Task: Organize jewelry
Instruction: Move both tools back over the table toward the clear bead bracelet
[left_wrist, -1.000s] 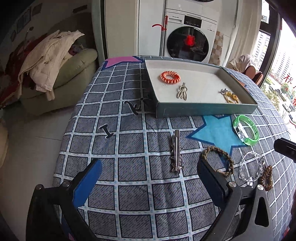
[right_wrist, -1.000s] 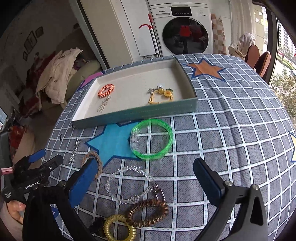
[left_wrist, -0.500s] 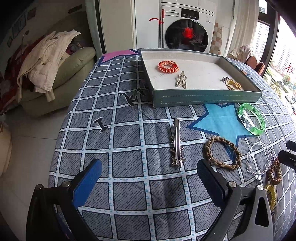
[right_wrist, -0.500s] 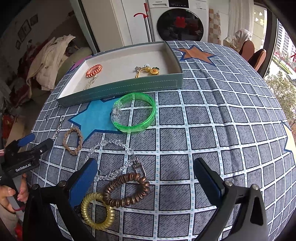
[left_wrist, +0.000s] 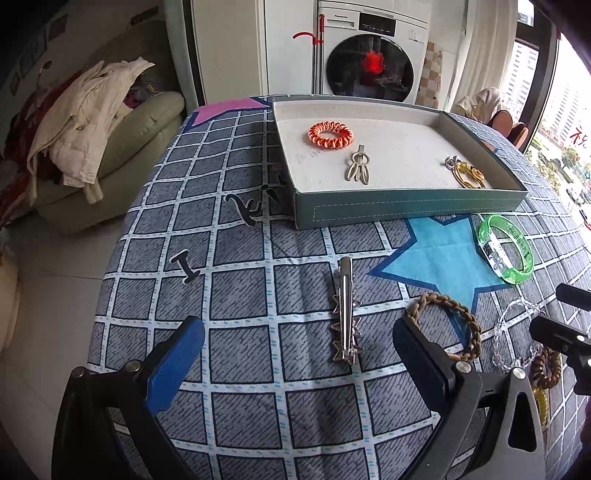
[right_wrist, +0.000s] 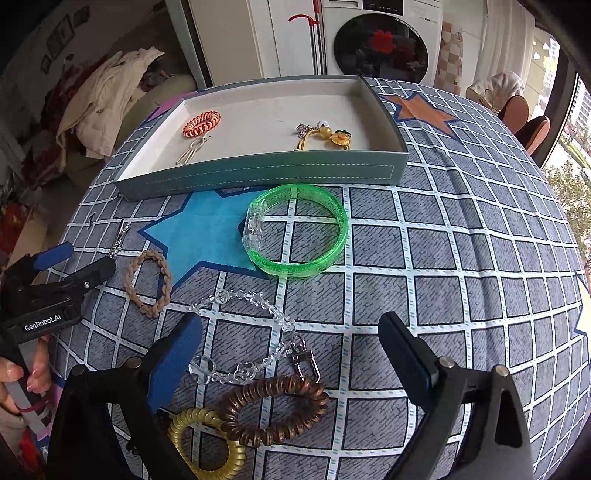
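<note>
1. Left wrist view: the left claw (left_wrist: 297, 341) is hanging wide apart over the worktop (left_wrist: 240, 302), gripping nothing, with the silver star hair clip (left_wrist: 345, 312) lying on the checked cloth between its fingers and a little ahead of them.
2. The braided brown hair tie (left_wrist: 448, 325) is lying just beside the claw's right-hand finger, partly on the blue star print, and the green bangle (left_wrist: 506, 249) is resting farther off, near the tray's front corner.
3. The tray (left_wrist: 406, 210) is sitting beyond the clip, and it is holding an orange coil hair tie (left_wrist: 330, 134), a pale metal clip (left_wrist: 357, 168) just in front of that, and a gold piece (left_wrist: 467, 173) towards its other end.
4. In the right wrist view the right claw (right_wrist: 290, 339) is also gaping wide and carrying nothing, poised over the clear bead chain (right_wrist: 255, 332).
5. The brown coil hair tie (right_wrist: 273, 410) is lying at the near end of that chain, touching its metal clasp, and the yellow coil hair tie (right_wrist: 207, 443) is overlapping it at the near-left.
6. The green bangle is sitting ahead of this claw, close to the tray's front wall.
</note>
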